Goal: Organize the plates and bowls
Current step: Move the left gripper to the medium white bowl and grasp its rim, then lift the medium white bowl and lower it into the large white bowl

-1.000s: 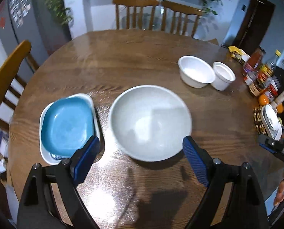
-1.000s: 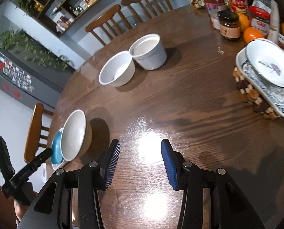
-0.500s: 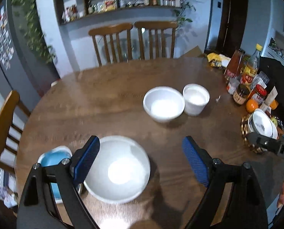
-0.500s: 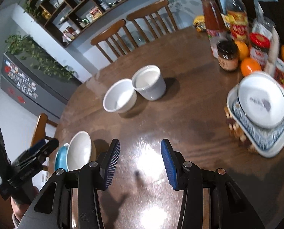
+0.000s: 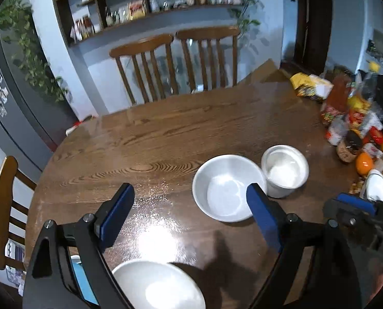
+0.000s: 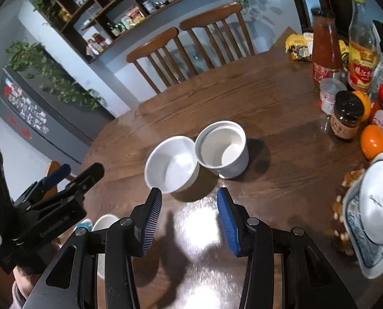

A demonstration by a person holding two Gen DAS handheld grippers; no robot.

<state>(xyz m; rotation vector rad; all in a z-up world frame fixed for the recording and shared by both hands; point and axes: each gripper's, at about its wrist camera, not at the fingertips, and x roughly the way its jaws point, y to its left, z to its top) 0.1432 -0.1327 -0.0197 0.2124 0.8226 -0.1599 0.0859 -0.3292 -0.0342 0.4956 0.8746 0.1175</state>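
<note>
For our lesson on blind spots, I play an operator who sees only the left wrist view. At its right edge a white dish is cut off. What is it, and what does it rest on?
Observer: The right wrist view shows it whole. It is a white plate with a grey mark, and it lies in a blue-patterned dish.
Operator: And what is under that dish?
Observer: A beaded mat pokes out at its left edge.
Operator: I see only one blue pad of the right gripper. Is it holding anything?
Observer: No. The right gripper has its jaws apart, with nothing between them.
</note>
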